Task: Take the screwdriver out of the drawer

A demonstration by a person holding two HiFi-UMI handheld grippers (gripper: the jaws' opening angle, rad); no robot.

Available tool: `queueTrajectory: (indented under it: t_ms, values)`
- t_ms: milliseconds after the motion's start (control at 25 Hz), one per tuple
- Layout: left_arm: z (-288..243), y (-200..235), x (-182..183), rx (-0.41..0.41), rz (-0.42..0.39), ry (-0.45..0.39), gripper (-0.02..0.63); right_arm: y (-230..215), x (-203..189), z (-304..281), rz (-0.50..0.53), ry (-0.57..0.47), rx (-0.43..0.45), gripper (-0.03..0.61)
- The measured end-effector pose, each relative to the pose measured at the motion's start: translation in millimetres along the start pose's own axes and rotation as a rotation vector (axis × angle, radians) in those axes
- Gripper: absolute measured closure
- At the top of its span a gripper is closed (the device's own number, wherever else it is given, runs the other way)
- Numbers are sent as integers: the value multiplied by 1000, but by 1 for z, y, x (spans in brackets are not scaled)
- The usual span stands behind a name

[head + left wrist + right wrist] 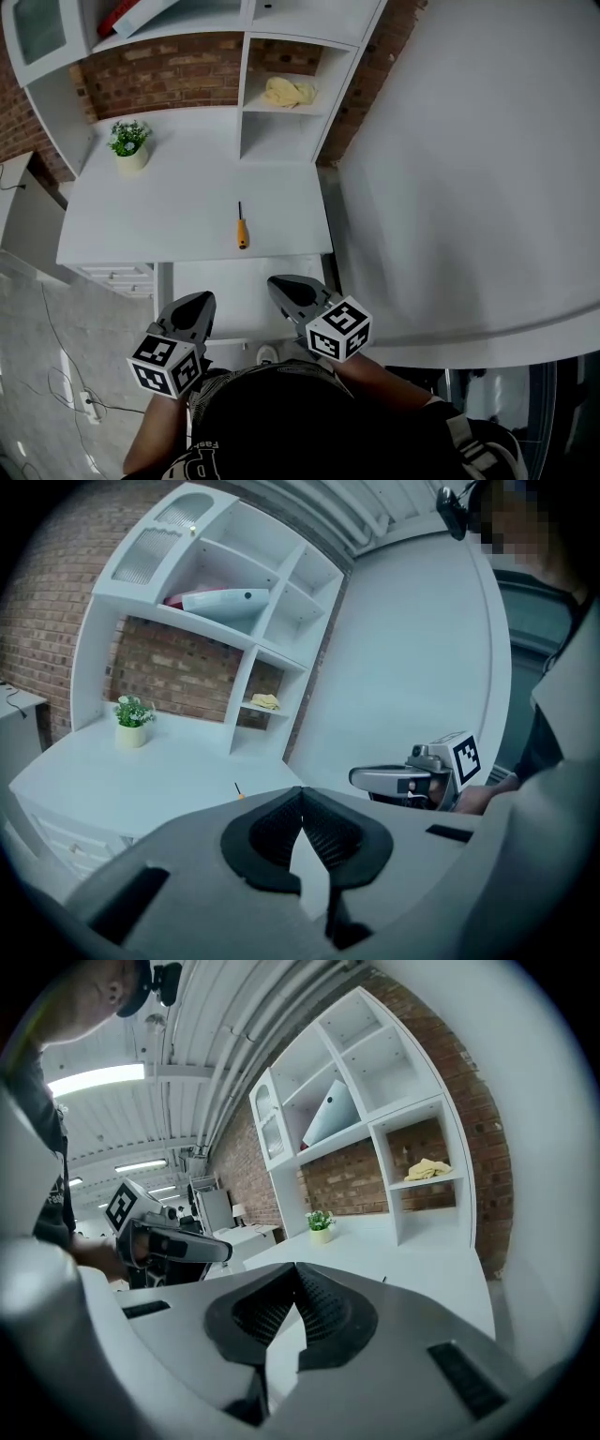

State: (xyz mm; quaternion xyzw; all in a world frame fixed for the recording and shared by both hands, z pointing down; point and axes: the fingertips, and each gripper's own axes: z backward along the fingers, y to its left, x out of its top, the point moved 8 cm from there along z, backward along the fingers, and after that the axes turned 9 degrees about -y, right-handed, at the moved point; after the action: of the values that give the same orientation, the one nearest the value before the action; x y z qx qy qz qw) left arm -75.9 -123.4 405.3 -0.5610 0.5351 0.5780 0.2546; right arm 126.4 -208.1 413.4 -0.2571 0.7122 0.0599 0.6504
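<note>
The screwdriver (pixel 242 229), with an orange handle and a thin dark shaft, lies on the white desk top (pixel 169 216) near its front edge. In the left gripper view the screwdriver (pixel 239 792) is a tiny orange speck just past the jaws. My left gripper (pixel 203 299) and right gripper (pixel 276 282) hover side by side below the desk's front edge, short of the screwdriver. Both are shut with nothing between the jaws. A white panel (pixel 239 300) lies under the desk edge between the grippers; I cannot tell whether it is a drawer.
A small potted plant (pixel 128 145) stands at the desk's back left. White shelving (pixel 281 131) at the back holds a yellow cloth (pixel 289 91). A low drawer unit (pixel 117 276) sits at the left, with cables on the floor (pixel 66 375). A white wall (pixel 469 169) closes the right side.
</note>
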Motion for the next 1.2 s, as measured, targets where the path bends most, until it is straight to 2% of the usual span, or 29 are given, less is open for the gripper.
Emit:
queueTrajectory:
  t_ms: [280, 720, 1000, 1200]
  values:
    - [29, 6, 3, -62, -12, 31, 598, 42, -6, -2, -78, -27, -28, 572]
    - [100, 33, -2, -172, -39, 55, 598, 131, -26, -12, -57, -60, -127, 572]
    - [129, 37, -12, -263, -80, 90, 598, 170, -43, 4, -77, -92, -229, 572]
    - [133, 32, -15, -280, -81, 85, 598, 179, -48, 17, -70, -99, -254, 572]
